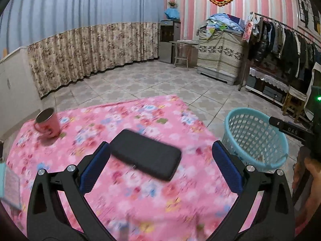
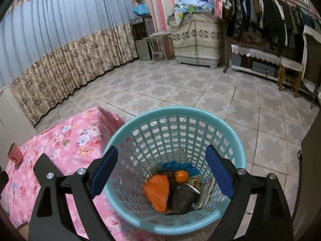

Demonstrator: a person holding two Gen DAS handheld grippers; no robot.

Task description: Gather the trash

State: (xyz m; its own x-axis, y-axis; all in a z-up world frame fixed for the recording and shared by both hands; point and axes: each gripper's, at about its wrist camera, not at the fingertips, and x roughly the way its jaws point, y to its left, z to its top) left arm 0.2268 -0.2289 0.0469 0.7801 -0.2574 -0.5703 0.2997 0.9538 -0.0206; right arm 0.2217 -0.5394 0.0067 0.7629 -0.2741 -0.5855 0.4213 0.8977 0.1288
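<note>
Your left gripper (image 1: pixel 160 156) is wide open and holds nothing. Its two blue pads (image 1: pixel 94 170) sit far apart above the table. Between them lies a flat black case (image 1: pixel 145 154), flat on the pink flowered cloth (image 1: pixel 160 196). The pads are not touching the case. Farther off, near the left edge of the table, a pink cup (image 1: pixel 47 123) stands upright on the cloth. At the far left edge of your view you can see a small pale thing (image 1: pixel 11 184), but it is too blurry to tell what it is.

Your right gripper (image 2: pixel 162 172) is wide open too, and it is empty. It hangs right over the blue basket (image 2: pixel 200 116), with one blue pad on each side of the opening. The basket stands on the tiled floor (image 2: pixel 180 88), just beside the table. The trash is down in the bottom of it. You can see an orange wrapper (image 2: pixel 157 190), a round orange fruit (image 2: pixel 181 176), a dark crumpled bag (image 2: pixel 183 197), and something blue (image 2: pixel 178 165) behind them. They all lie piled together, touching each other.

From the left view, the basket (image 1: pixel 254 136) sits to the right of the table, and your right hand (image 1: pixel 307 172) shows at the right edge.

Past the basket, clothes (image 2: pixel 260 10) hang on a rack by the striped wall.
</note>
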